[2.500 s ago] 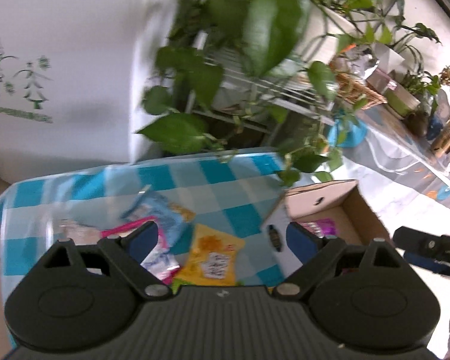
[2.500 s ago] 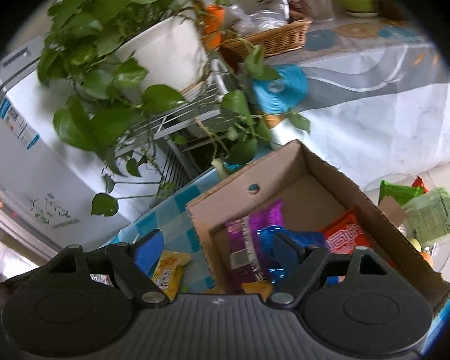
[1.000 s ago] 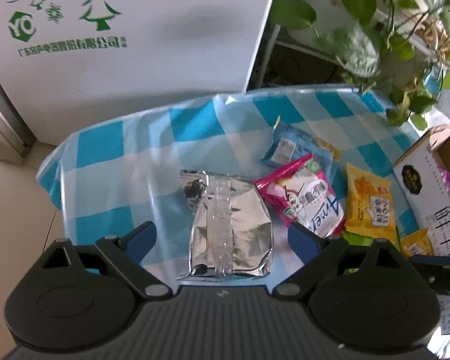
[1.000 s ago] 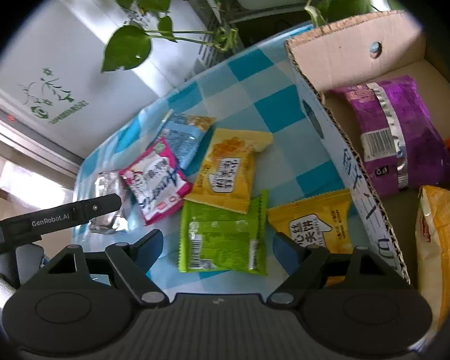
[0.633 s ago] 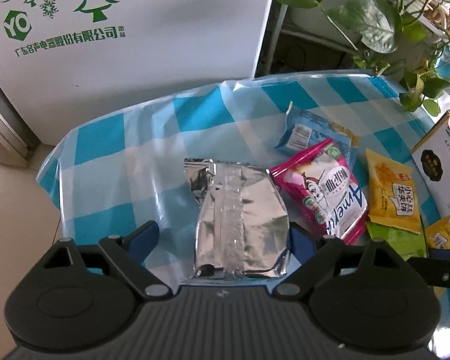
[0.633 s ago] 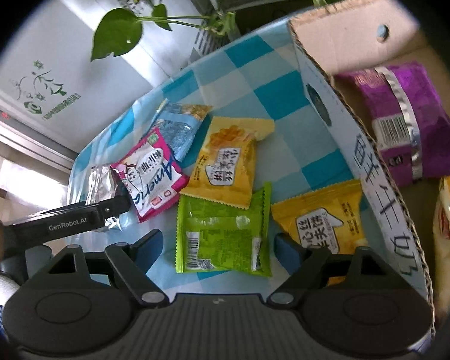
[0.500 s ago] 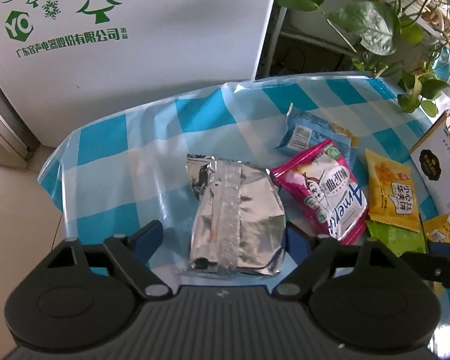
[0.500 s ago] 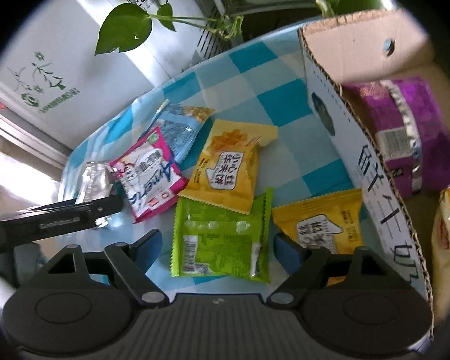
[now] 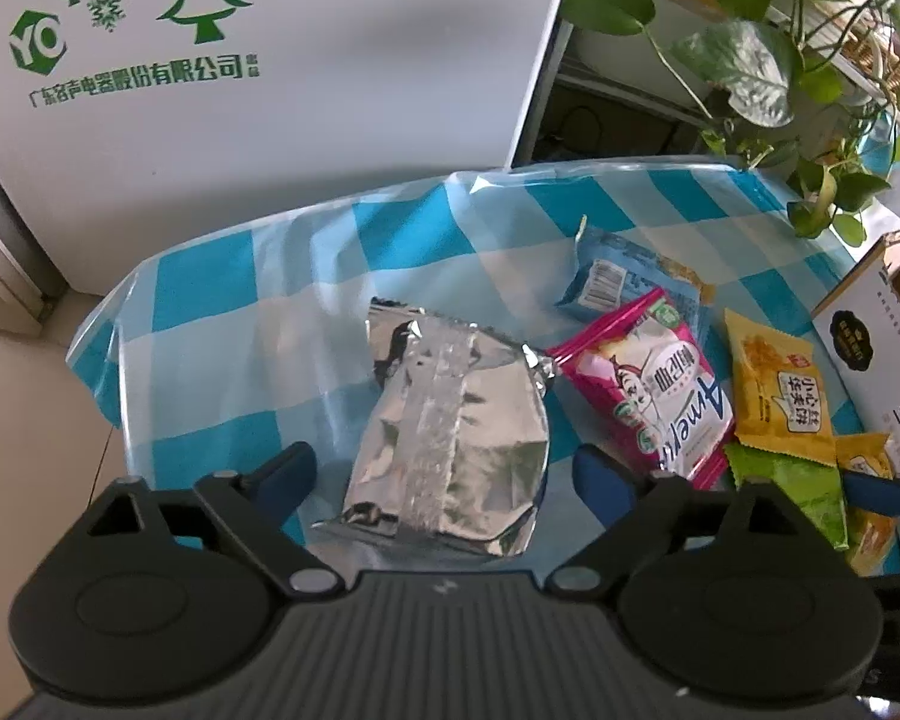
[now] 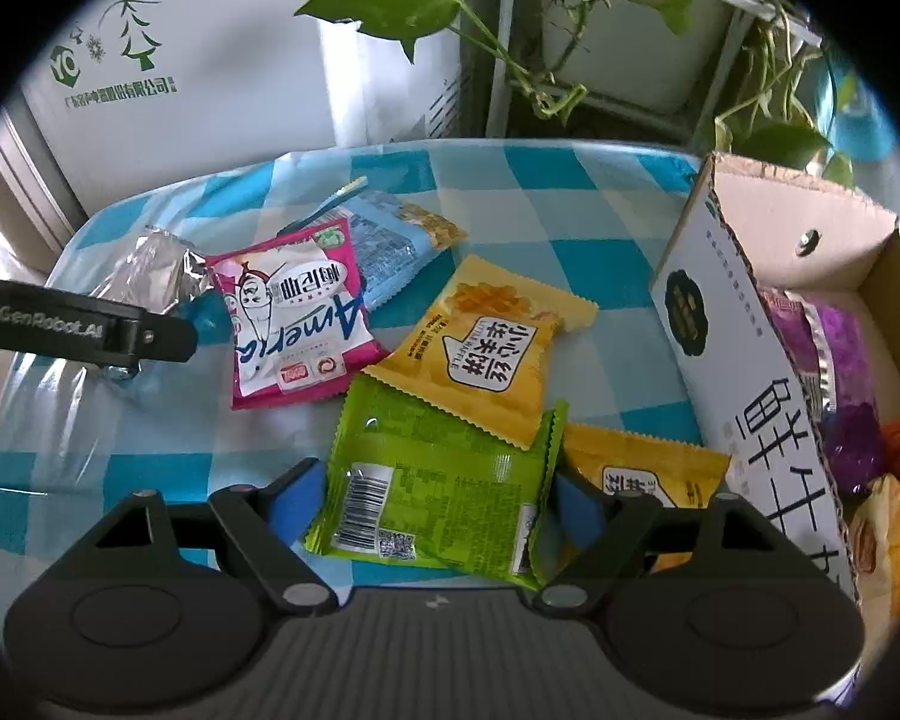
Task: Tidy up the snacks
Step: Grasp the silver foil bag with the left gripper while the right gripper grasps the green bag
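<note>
Task stage: partway; some snacks are boxed, six packets lie loose on the table (image 10: 150, 432).
Done so far: the cardboard box (image 10: 744, 360) at the table's right edge holds a purple packet (image 10: 834, 360) and a few more, partly hidden.
Left to do: silver foil packet (image 9: 450, 426) near the left edge; pink packet (image 10: 297, 324) beside it, overlapping a blue packet (image 10: 390, 240) toward the far edge; yellow waffle packet (image 10: 486, 348) mid-table, lapping over the green packet (image 10: 438, 498) at the near edge; a second yellow packet (image 10: 636, 468) against the box wall.
Left hand-held gripper (image 9: 444, 474): jaws opening, standing either side of the silver foil packet's near end, pads clear of it; nothing held.
Right hand-held gripper (image 10: 432, 498): jaws spread wide around the green packet, pads close to its edges; no squeeze is visible, so I judge it not gripped.
Likely next: close on those two packets and carry them to the box.
</note>
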A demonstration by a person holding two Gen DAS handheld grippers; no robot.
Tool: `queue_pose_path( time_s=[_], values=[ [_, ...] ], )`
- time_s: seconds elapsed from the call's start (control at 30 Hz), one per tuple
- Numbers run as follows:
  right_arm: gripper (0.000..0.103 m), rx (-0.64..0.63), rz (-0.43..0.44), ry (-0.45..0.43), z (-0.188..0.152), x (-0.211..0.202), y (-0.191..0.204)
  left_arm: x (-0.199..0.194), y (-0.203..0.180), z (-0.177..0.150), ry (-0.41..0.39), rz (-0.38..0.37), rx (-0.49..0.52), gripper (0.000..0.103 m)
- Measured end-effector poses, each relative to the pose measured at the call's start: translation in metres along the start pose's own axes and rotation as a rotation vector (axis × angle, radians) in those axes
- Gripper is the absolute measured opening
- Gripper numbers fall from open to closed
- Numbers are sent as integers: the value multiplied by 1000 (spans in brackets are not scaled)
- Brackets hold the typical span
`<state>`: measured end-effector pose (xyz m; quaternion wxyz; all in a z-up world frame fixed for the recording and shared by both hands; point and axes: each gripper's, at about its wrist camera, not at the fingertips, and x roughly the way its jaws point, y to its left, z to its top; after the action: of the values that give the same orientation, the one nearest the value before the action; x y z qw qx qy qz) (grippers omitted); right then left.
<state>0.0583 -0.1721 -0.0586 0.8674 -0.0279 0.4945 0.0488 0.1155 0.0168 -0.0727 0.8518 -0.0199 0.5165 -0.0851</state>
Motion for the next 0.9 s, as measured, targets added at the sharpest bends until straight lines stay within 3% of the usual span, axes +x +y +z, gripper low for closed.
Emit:
queue_pose_path(
  time_s=[0.17, 0.43, 0.73, 0.83, 0.9],
  values=[
    [78, -3, 8, -6, -3, -4, -2, 7, -16, -3, 9, 56, 97, 103],
    [70, -26, 35, -2, -5, -9, -3, 9, -15, -1, 18, 59, 74, 103],
    [69, -30, 48, 3, -6, -10, -4, 8, -15, 0, 28, 59, 81, 102],
    [69, -8, 64, 11, -4, -11, -7, 7, -15, -1, 27, 57, 74, 97],
    [68, 17, 80, 17, -3, -11, -10, 4, -16, -1, 16, 60, 81, 86]
  ],
)
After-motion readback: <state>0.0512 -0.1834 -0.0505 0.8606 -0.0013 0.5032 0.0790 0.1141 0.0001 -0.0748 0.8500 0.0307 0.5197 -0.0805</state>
